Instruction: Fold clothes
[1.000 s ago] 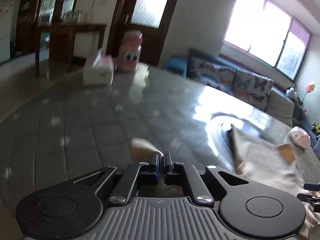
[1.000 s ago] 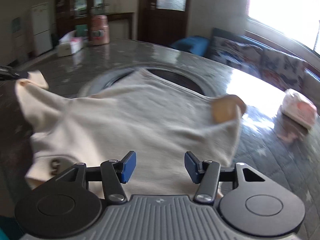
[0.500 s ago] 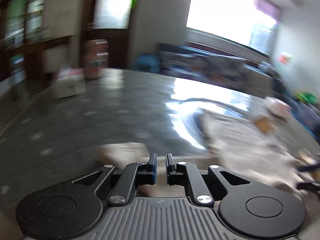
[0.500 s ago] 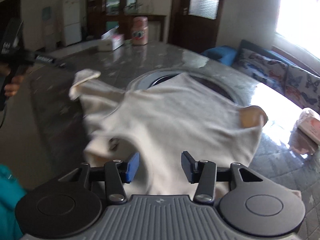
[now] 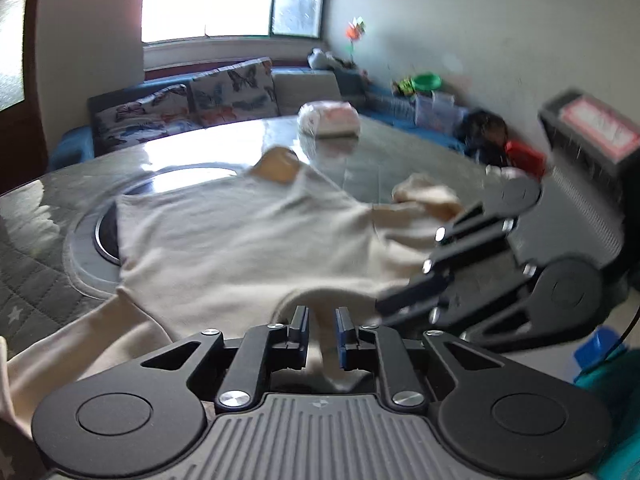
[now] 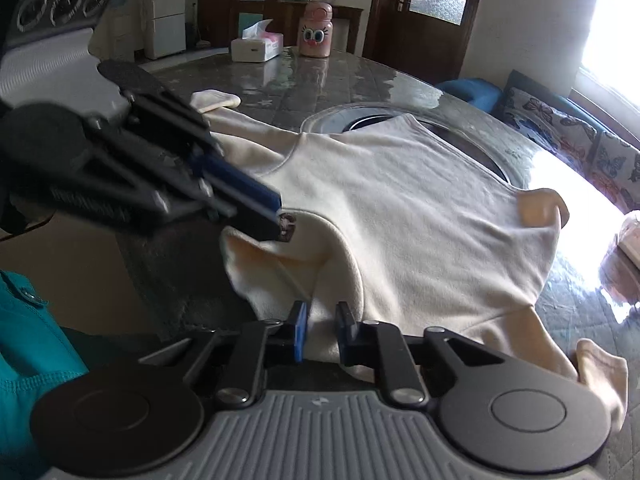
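A cream long-sleeved garment (image 6: 400, 216) is lying spread across the dark quilted surface (image 6: 304, 92), its body partly covering a round inset ring (image 6: 360, 114) at the frame's upper middle. In the right wrist view the neckline is sitting at the lower centre, nearest the camera, and the hem is reaching toward the upper middle; the long axis is therefore running from lower centre to upper centre, with one sleeve (image 6: 596, 380) trailing to the lower right and the other cuff (image 6: 214, 100) resting at the upper left.

The right gripper (image 6: 322, 330) is holding the collar edge, its fingers drawn nearly together on a pinch of cloth. The left gripper (image 5: 322, 334) is doing the same in its own view, fingers clamped on a fold at the lower centre; it is also appearing in the left of the right wrist view, gripping the neck opening beside a small label (image 6: 287, 224).

The fabric is judged to be light, soft and limp: it is draping, wrinkling and peaking wherever it is lifted, so it will sag between holds and drag on the quilting. Paired pinches at seams, shoulders or hem corners, well apart, should keep an edge taut.

A tissue box (image 6: 256, 46) and a pink bottle (image 6: 316, 30) are standing at the far rim, well apart from the garment.
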Action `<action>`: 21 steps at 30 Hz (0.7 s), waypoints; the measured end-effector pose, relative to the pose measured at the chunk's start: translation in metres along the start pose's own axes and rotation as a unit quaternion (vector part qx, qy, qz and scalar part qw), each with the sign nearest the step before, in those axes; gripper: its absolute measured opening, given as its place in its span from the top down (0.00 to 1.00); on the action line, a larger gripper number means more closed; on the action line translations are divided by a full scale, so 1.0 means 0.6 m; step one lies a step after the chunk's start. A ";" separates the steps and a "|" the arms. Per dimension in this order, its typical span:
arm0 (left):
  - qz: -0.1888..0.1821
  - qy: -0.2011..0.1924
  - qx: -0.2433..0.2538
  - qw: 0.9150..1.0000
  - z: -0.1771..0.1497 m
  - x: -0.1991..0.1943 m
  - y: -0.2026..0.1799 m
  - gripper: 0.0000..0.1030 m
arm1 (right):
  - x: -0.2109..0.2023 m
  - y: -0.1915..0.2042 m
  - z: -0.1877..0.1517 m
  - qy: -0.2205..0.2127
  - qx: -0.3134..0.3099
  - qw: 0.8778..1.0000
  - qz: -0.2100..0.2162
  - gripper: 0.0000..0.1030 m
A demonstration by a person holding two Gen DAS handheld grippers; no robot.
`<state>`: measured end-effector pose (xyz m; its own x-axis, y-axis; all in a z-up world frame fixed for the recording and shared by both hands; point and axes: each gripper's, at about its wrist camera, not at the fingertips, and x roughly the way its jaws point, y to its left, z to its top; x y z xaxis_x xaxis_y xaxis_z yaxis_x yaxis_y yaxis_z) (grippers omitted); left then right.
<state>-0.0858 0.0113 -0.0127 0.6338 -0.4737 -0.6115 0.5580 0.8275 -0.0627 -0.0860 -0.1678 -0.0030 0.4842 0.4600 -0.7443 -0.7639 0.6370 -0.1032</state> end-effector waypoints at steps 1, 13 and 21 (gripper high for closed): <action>-0.002 0.007 0.007 1.000 -0.003 0.005 -0.001 0.85 | -0.002 -0.001 0.000 -0.001 0.001 1.000 -0.001 0.92; 0.029 0.022 0.080 0.996 -0.015 0.015 -0.010 0.73 | -0.019 -0.007 0.000 -0.007 0.004 1.000 -0.005 0.98; 0.023 0.019 0.077 0.997 -0.015 0.015 0.000 0.83 | 0.011 0.008 0.007 0.000 -0.022 1.000 -0.008 0.89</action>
<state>-0.0849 0.0098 -0.0253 0.6409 -0.4226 -0.6408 0.6064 0.7906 0.0851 -0.0846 -0.1587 -0.0057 0.4967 0.4498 -0.7423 -0.7737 0.6171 -0.1437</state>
